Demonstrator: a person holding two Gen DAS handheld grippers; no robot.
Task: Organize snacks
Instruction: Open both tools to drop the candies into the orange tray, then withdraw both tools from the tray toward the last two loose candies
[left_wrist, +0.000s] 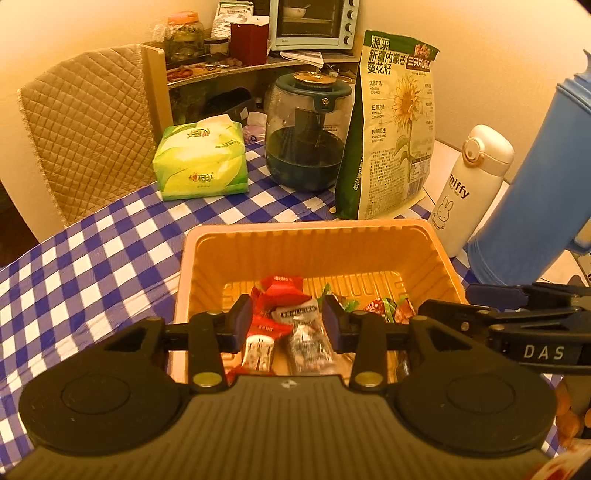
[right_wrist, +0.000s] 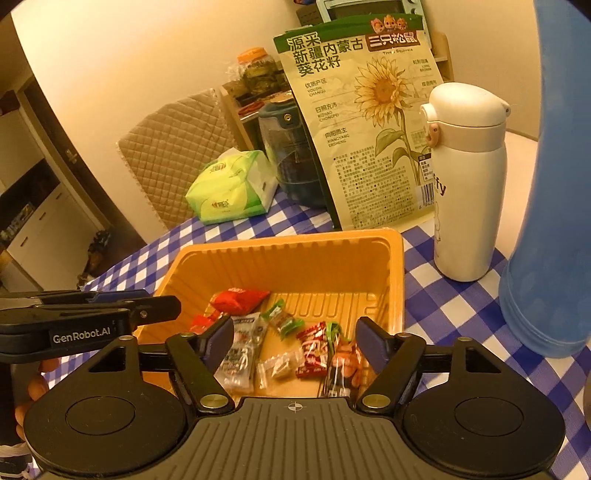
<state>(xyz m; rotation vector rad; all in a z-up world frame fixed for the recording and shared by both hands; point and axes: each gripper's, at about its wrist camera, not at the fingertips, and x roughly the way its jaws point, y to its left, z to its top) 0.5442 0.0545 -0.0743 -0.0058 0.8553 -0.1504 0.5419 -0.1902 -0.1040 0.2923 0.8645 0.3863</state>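
Note:
An orange plastic tray (left_wrist: 258, 243) (right_wrist: 288, 254) stands on the blue-and-white checked cloth and holds several small wrapped snacks. Among them are a red packet (left_wrist: 282, 295) (right_wrist: 238, 297), a silver-and-white packet (left_wrist: 306, 343) (right_wrist: 240, 354), a green candy (right_wrist: 282, 319) and a red-and-white candy (right_wrist: 312, 350). My left gripper (left_wrist: 288, 323) hangs over the tray's near left part, open, the packets lying below its gap. My right gripper (right_wrist: 295, 345) is open over the near right part, with nothing pinched. Each gripper shows in the other's view: the left gripper (right_wrist: 162, 306), the right gripper (left_wrist: 448, 301).
Behind the tray stand a sunflower seed bag (left_wrist: 395, 125) (right_wrist: 365, 125), a white bottle (left_wrist: 472, 184) (right_wrist: 469, 177) and a tall blue flask (left_wrist: 535, 177) (right_wrist: 554, 184). A green tissue pack (left_wrist: 201, 158) (right_wrist: 232, 188), a glass pot (left_wrist: 306, 133) and a quilted chair (left_wrist: 88, 125) lie further left.

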